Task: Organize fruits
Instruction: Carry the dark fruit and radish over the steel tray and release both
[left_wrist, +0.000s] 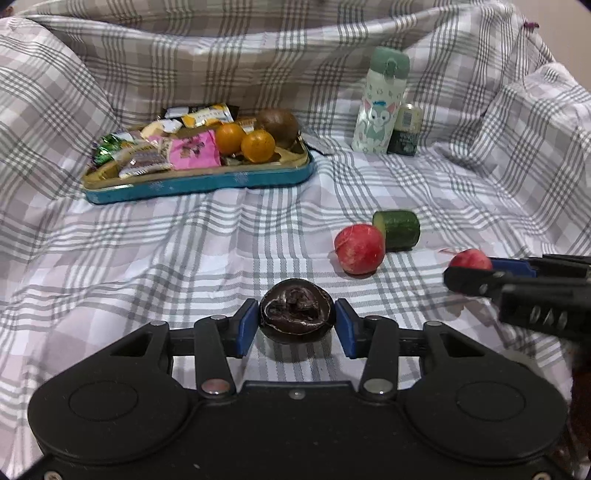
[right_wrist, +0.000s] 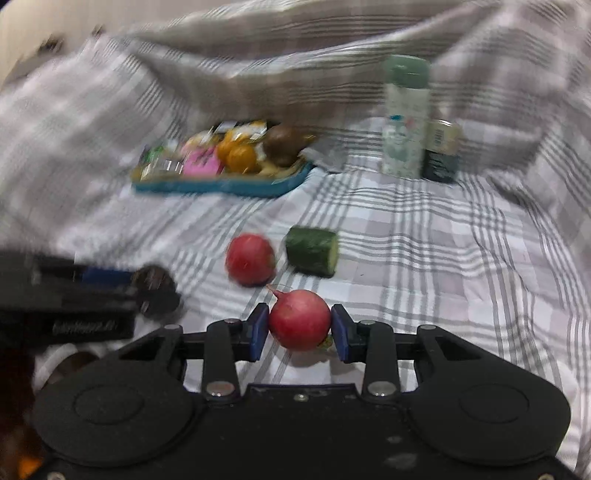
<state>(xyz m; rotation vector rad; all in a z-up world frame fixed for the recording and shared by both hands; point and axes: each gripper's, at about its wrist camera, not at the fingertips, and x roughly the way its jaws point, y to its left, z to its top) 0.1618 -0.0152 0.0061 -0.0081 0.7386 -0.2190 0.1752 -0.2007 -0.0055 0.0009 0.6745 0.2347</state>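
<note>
- Left gripper (left_wrist: 296, 324): pads clamp a dark wrinkled fruit (left_wrist: 296, 314); probably soft, squeeze lightly across its middle.
- Right gripper (right_wrist: 299, 328): closed on a red radish (right_wrist: 299, 323); firm, smooth, roll-prone.
- Farther: second radish (left_wrist: 359, 249), cucumber piece (left_wrist: 398, 229).
- Farthest: blue tray (left_wrist: 207, 182).

Both views are taken from the wrists, low over the checked cloth (left_wrist: 184, 258), tilted downward and forward along the fingers. In the left wrist view, the blue tin (left_wrist: 199, 184) is seen at eleven o'clock and the right gripper (left_wrist: 469, 275) at three o'clock. In the right wrist view, blurred, the left gripper (right_wrist: 147, 288) enters at nine o'clock. The tin (right_wrist: 221, 186), bottle (left_wrist: 380, 99) (right_wrist: 404, 114) and cucumber piece (left_wrist: 397, 229) (right_wrist: 312, 251) are shared.
</note>
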